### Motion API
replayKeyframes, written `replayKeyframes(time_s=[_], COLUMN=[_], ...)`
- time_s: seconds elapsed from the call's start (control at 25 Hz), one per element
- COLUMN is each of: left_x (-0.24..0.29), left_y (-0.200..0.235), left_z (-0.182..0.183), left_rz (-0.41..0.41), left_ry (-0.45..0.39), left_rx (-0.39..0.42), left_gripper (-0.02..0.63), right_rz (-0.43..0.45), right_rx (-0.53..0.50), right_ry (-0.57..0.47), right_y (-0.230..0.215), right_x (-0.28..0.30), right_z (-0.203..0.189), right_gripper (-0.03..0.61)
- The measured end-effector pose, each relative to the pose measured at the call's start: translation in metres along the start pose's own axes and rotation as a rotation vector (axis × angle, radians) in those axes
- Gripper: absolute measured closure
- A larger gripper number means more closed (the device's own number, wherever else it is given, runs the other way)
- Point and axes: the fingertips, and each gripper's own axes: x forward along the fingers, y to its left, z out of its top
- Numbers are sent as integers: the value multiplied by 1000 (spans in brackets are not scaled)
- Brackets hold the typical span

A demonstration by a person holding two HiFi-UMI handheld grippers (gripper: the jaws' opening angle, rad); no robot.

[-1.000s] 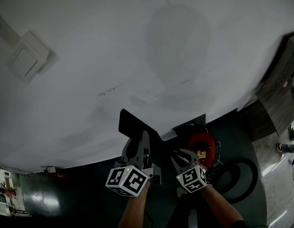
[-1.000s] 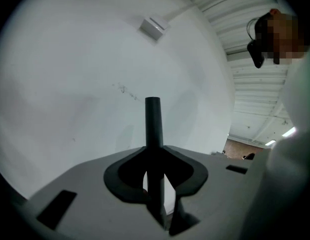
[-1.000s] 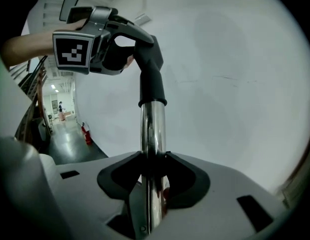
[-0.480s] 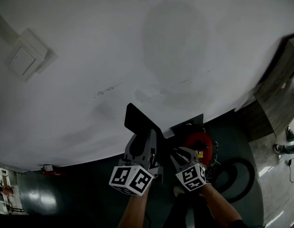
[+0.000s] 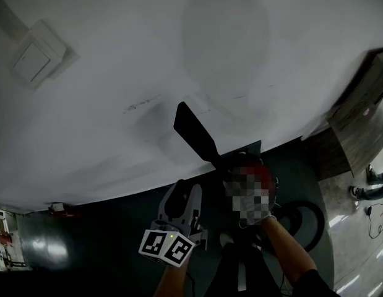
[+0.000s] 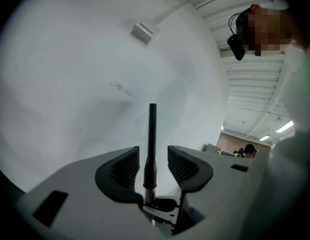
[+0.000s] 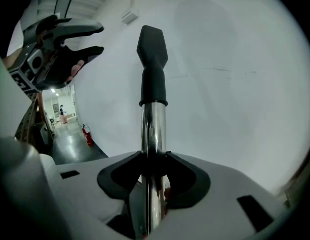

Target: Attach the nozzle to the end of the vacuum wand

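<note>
White wall (image 5: 104, 135) filled most of the head view, with dark floor (image 5: 86, 240) along the bottom edge and a small box (image 5: 31, 64) fixed to the wall at upper left. At centre the black nozzle (image 5: 196, 135) stood out against the wall, already sitting on the end of the shiny wand (image 7: 152, 134). Its collar overlapped the metal tube with no gap that I could see. The right hand-held gripper (image 7: 153, 165) was clenched on the wand a little below that collar. The left hand-held gripper (image 6: 151, 159), at lower centre of the head view, had just been opening its jaws. They stood apart, the nozzle between them but touched by neither side. The fitting step looked done or nearly so, and the release was in hand. Next, I judged, the left one needed to draw straight back off the nozzle without nudging it sideways, while the right held the wand steady. A loop of hose (image 5: 321, 221) lay on the floor at lower right and a wooden cabinet (image 5: 355, 125) stood at the right edge; neither seemed to block the way back
</note>
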Motion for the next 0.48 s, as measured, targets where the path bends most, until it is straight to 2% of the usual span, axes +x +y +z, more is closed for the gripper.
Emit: replayKeyframes(time_s=[0.2, 0.48], left_x=[-23, -32], left_y=[11, 20], left_z=[-19, -18], left_rz=[31, 52], left_ry=[31, 22], left_rx=[-17, -16], left_gripper=[440, 442], right_rz=[27, 40], right_rx=[3, 30], right_ry=[-9, -31], right_y=[6, 8], right_x=[14, 8], right_z=[1, 5], right_gripper=[422, 422])
